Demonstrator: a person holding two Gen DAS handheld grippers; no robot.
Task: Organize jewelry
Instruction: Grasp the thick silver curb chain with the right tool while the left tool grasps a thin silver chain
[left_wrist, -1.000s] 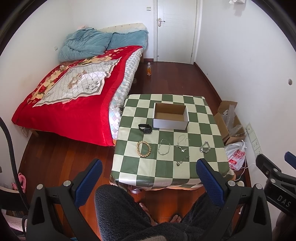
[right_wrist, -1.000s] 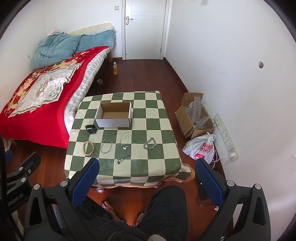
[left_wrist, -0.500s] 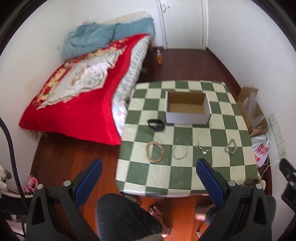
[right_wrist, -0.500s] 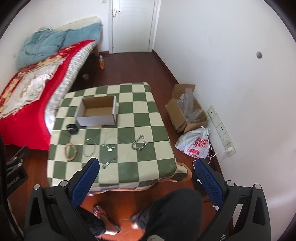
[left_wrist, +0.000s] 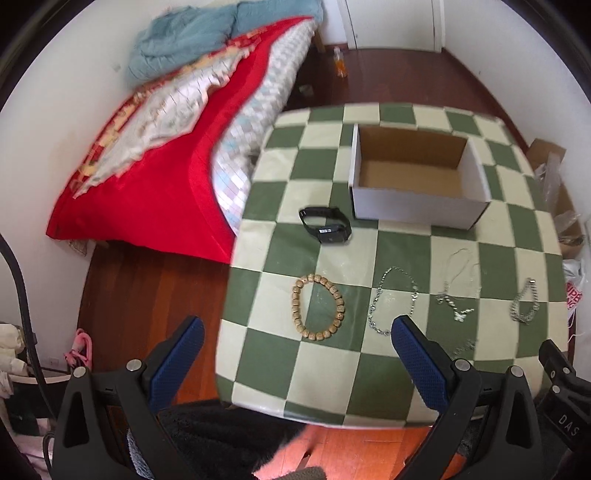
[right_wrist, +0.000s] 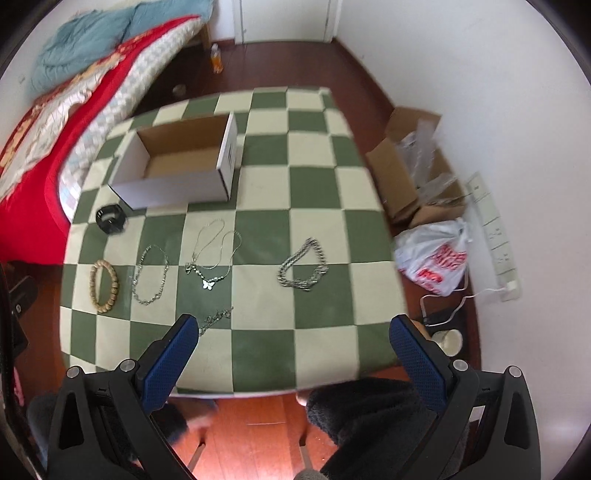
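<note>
While both hand-held grippers, left (left_wrist: 297, 334) and right (right_wrist: 293, 332), gape empty, you approach: take bead bracelet (left_wrist: 319, 308), box (left_wrist: 415, 177) at 1 o'clock.

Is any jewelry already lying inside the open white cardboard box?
No, the open white cardboard box shows only its bare brown floor.

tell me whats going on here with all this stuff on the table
A person holds a gripper in each hand above a checkered table, about to sort jewelry. The left gripper and right gripper are both open and empty. A bead bracelet, several silver chains, a butterfly necklace and a black watch lie on the cloth. The cardboard box is empty.
</note>
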